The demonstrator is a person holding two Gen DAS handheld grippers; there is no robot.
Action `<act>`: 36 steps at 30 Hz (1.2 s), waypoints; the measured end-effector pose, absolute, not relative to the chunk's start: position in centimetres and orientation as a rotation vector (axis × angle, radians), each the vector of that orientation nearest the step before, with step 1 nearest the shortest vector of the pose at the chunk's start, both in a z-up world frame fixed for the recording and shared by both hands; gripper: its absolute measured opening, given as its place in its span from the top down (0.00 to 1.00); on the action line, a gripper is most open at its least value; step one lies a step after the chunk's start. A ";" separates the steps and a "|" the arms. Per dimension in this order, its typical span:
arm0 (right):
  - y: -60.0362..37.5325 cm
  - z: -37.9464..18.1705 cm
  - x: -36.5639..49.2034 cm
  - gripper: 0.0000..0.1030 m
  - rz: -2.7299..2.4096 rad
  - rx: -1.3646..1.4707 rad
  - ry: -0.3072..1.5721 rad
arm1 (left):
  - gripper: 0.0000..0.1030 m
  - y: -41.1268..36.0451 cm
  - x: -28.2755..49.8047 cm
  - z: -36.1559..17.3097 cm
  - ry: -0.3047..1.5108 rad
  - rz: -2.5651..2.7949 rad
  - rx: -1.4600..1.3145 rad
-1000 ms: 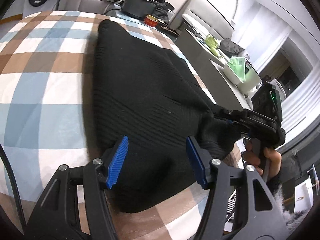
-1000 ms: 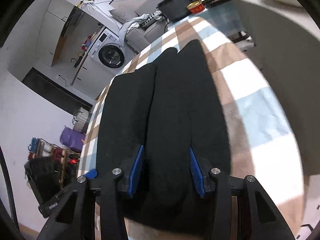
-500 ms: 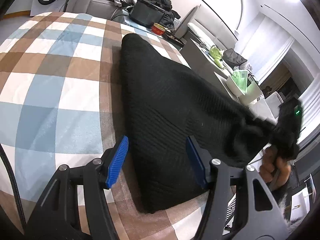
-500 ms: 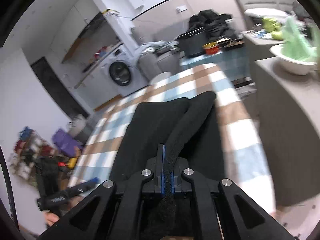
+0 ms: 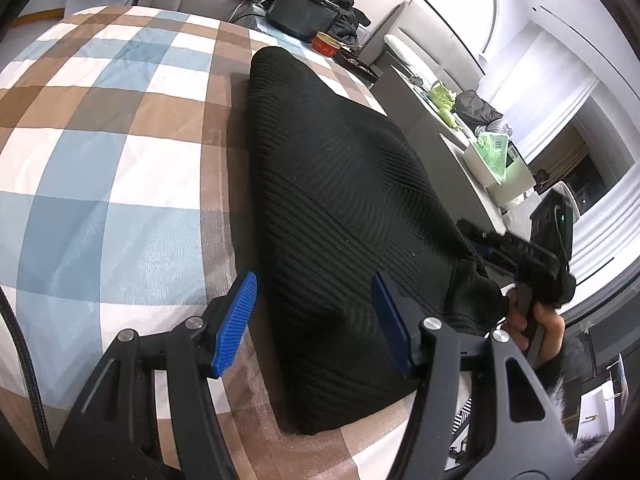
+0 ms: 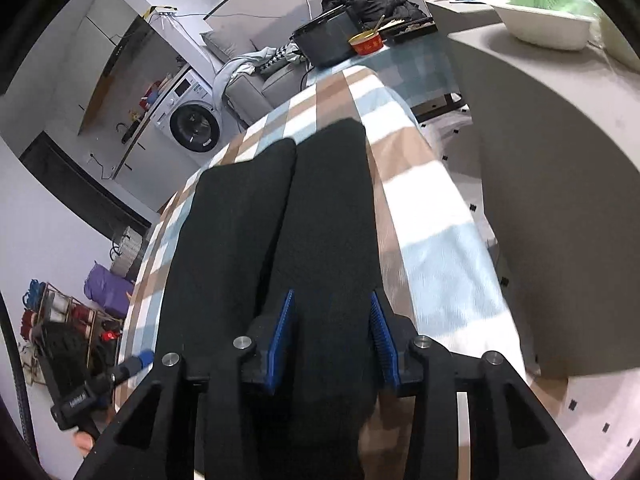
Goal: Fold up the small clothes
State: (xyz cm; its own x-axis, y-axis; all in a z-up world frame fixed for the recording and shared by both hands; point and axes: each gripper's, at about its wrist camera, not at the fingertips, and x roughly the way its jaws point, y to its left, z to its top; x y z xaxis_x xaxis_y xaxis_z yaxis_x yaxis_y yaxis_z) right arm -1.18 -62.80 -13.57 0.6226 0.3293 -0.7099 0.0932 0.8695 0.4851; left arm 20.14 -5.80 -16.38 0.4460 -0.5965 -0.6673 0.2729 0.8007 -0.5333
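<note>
On the checked cloth (image 5: pixel 120 152) lies the garment: a black ribbed knit piece (image 5: pixel 340 208), long and narrow, near the right-hand edge of the covered table. From the right wrist view it shows as two lengthwise panels side by side with a seam or fold line between them, the right panel running back under the gripper.

What changed: half a second ago the right gripper (image 6: pixel 332 336) was pinched tight on a raised ridge of this knit, lifted off the cloth. Now the ridge is gone, the fabric lies flat again, and the jaws are opening. Blue pads stand on either side of the right panel, fabric between them, but not visibly pressing on it. Reads as a release: that lengthwise fold appears laid down. The garment also looks shifted compared with a second ago, its left edge now straighter against the checks.

Meaning for the task, as a guess: one long fold set; a crosswise fold probably remains, since the piece is still long.

Left gripper (image 5: pixel 316 320): jaws moderately wide, unchanged over the past second, empty. It hovers over the near left corner of the garment, the left pad above bare cloth, the right pad above the knit. Whether either pad touches, cannot tell.

Seen from the left wrist, the person's hand (image 5: pixel 528 324) holds the right gripper's handle at the garment's near right corner.

Further out: a grey counter (image 6: pixel 540 160), a red bowl (image 6: pixel 367 44), a washing machine (image 6: pixel 192 120).
</note>
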 end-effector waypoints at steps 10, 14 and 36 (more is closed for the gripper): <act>-61.5 -13.9 2.9 0.90 0.145 0.382 0.949 | 0.45 -6.2 21.3 -17.4 0.999 -0.555 -0.381; -62.0 -12.2 2.4 0.76 0.118 0.403 0.958 | 0.45 -5.7 21.5 -17.4 0.995 -0.554 -0.396; -56.6 -11.5 3.7 0.88 0.166 0.183 1.051 | 0.45 -4.9 21.0 -16.9 0.978 -0.534 -0.403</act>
State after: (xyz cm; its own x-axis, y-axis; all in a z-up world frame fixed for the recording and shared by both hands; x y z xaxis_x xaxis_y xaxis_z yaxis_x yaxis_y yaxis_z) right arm 3.72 -56.62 -11.45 0.4871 0.2228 -0.8445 -0.0486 0.9723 0.2285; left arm 21.05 -4.94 -16.88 0.4480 -0.5927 -0.6693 0.2428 0.8012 -0.5469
